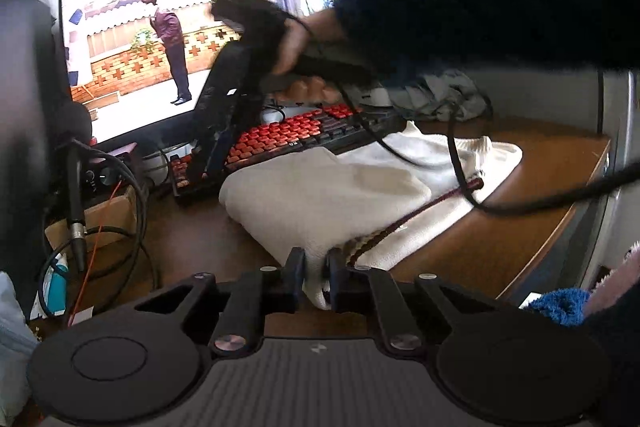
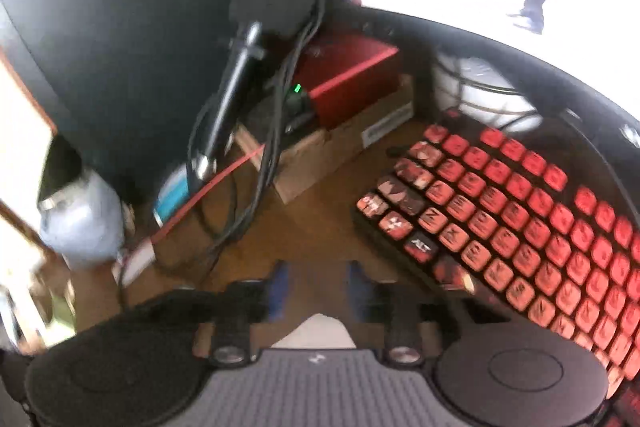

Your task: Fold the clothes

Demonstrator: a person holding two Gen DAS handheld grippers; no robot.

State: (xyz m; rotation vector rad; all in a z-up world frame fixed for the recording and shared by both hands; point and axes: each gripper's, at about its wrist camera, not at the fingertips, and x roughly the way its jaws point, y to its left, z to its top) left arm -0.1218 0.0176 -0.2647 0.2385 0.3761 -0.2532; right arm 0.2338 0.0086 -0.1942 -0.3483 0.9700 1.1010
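A cream white garment [image 1: 340, 195] lies bunched on the brown desk [image 1: 532, 195], with a dark red braided cord [image 1: 404, 225] running across it. My left gripper [image 1: 317, 267] is shut on the garment's near corner, and white cloth shows between its fingers. In the left wrist view a hand in a dark fuzzy sleeve [image 1: 480, 15] holds my right gripper [image 1: 198, 163] tilted down over the keyboard's left end. In its own view my right gripper [image 2: 318, 283] is open above bare desk, blurred. A white scrap of cloth [image 2: 316, 331] shows near its base.
A keyboard with red keys [image 1: 288, 135] [image 2: 520, 219] lies behind the garment, under a large monitor [image 1: 180, 27]. A microphone [image 2: 240, 67], tangled cables [image 1: 120, 227], a cardboard box [image 2: 320, 155] and a red box [image 2: 352, 75] crowd the left. The desk edge [image 1: 560, 227] curves at the right.
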